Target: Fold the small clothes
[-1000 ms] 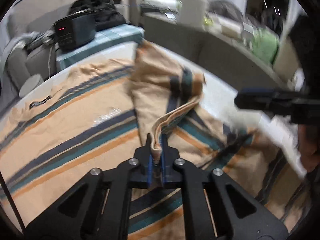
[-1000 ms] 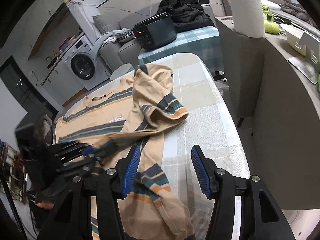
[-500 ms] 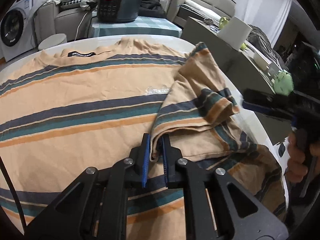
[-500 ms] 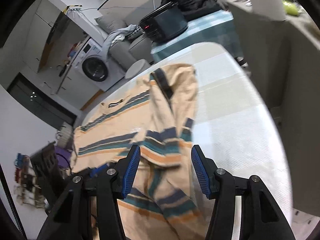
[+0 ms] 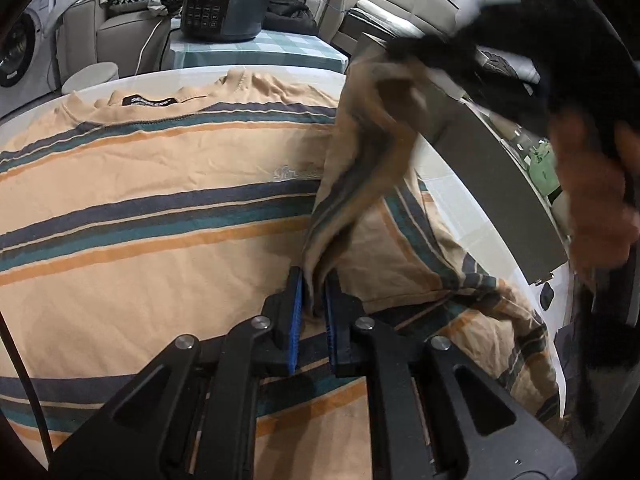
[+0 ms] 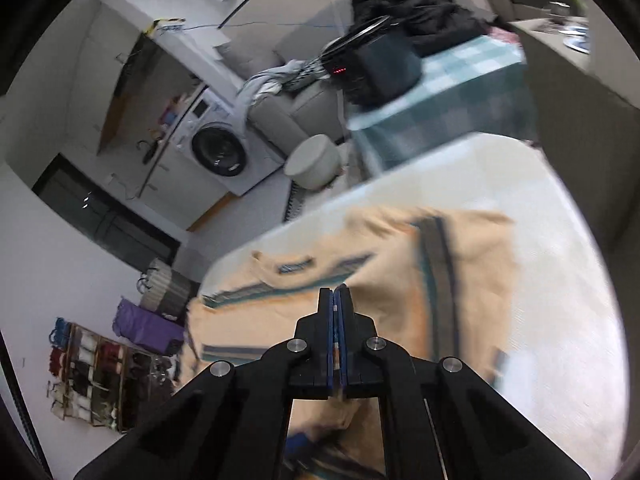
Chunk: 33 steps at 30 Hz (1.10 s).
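Your striped T-shirt [image 5: 140, 208] lies flat on the white table [image 6: 560, 320], with its neck label [image 5: 150, 101] at the far end and its stripes running side to side in front of you. Your left gripper [image 5: 314, 300] is clenched on a bunched fold of the shirt's right-hand edge, and the cloth stands up between the blue pads. From there a ridge of fabric climbs up and away to the right, as far as your right gripper [image 6: 335, 304]. Those jaws have just been closing, and in their own view the pads meet with no gap. That view doesn't show any cloth between them. In the left wrist view, though, the fabric is drawn up to the blurred tip in front of your hand [image 5: 592, 184], so it looks pinched there. What matters for the next move is that this raised ridge runs roughly along the shirt's length, from the near end at your left jaws to the far end at your right. The broad flat body lies entirely to its left. You hold both ends of the line, so I'd judge the next move is to carry both grips leftward together and lay that side over the body. If one hand leads the other, the crease will probably end up skewed across the stripes.
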### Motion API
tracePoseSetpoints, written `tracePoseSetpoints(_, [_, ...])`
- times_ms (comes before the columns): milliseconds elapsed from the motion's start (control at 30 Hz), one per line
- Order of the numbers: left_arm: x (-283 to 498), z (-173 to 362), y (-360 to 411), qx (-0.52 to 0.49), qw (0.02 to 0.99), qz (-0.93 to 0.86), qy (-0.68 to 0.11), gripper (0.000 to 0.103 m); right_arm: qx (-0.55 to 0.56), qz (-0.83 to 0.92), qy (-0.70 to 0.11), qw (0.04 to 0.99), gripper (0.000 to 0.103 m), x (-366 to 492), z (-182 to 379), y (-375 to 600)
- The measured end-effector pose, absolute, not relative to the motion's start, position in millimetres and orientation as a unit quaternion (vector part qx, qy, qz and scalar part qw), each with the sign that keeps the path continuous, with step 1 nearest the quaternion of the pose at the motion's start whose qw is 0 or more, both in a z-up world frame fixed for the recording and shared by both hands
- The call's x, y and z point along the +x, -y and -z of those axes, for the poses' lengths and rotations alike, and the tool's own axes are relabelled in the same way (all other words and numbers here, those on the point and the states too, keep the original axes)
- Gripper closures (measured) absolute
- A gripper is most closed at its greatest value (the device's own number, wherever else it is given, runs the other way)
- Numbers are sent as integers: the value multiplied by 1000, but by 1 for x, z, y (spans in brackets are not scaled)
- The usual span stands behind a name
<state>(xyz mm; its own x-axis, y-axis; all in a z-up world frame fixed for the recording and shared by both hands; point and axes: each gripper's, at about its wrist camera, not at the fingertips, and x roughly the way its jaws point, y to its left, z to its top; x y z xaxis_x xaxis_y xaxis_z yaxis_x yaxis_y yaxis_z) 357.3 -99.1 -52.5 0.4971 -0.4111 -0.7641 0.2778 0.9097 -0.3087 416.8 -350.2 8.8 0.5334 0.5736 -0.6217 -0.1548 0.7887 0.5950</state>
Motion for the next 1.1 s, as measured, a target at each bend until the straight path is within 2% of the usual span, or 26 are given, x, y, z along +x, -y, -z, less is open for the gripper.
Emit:
tracePoseSetpoints(33, [358,53,97,-75,862,195,-463,95,242,-231,-439,834,100,428,-9,335])
tracePoseSetpoints(67, [358,54,95,-78,861,188,-467,95,243,-242,-443,828,94,434,-8,326])
tracePoseSetpoints(100, [359,56,94,-75,859,178,-473,91,238,-256,-455,819,87,443,-5,313])
tracePoseSetpoints(167, [357,55,89,-76,860,171,-474,75,213,-245,-467,823,86,448,-8,303])
tracePoseSetpoints(233, [352,47,80,-81,869,161,-462,46,181,-221,-451,846,82,437,-19,310])
tracePoseSetpoints(267, [351,43,76,-88,872,156,-455,41,174,-213,-447,851,75,431,-21,316])
tracePoseSetpoints(333, [352,33,67,-109,876,159,-442,25,161,-188,-436,865,66,409,-29,338])
tracePoseSetpoints(367, [355,28,63,-119,877,161,-436,23,155,-179,-432,870,58,402,-30,347])
tracePoseSetpoints(400, [359,24,59,-124,880,159,-430,22,147,-166,-426,877,54,388,-31,361])
tracePoseSetpoints(500, [375,20,53,-132,882,141,-429,23,126,-135,-426,885,52,351,-23,394])
tracePoseSetpoints(667, [373,24,63,-148,870,157,-444,23,50,-115,-470,873,49,290,12,419])
tracePoseSetpoints(800, [362,31,73,-134,865,165,-454,23,-18,-144,-512,847,49,250,48,408])
tracePoseSetpoints(1033, [334,32,78,-114,870,149,-456,23,-44,-158,-482,861,49,245,62,383])
tracePoseSetpoints(1100, [326,33,74,-110,872,142,-456,23,-38,-154,-481,862,57,258,64,377])
